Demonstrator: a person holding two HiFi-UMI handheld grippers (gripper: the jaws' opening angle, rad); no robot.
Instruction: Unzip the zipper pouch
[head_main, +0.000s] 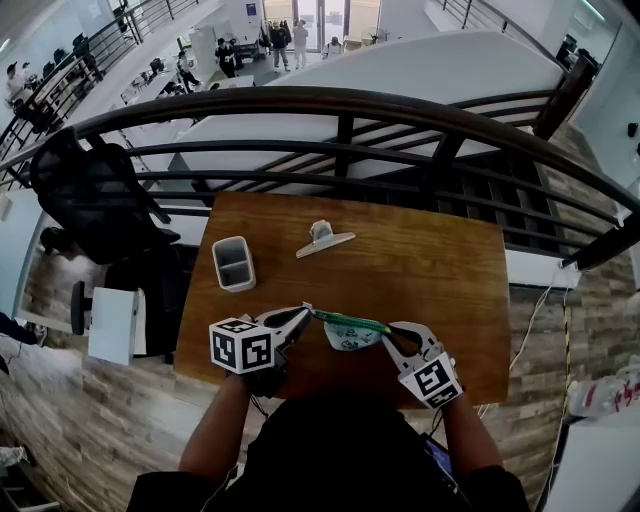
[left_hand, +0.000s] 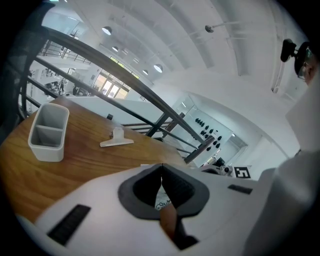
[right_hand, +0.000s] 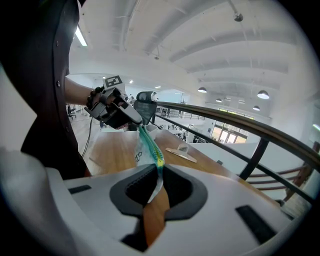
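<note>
The zipper pouch (head_main: 350, 333), judged light and floppy, is being held taut above the desk (head_main: 430, 250), its zipper ends being clamped by the fingers of the left gripper (head_main: 307, 313) and the right gripper (head_main: 389, 329).

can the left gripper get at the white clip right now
Probably not yet: the left gripper is shut on the zipper pouch, which the right gripper holds too. The table towards the clip looks bare, so only that grip hinders it.

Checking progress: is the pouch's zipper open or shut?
Apparently shut: the green zipper runs as one unbroken line, no gap showing, between left gripper and right gripper, both clamping the pouch.
</note>
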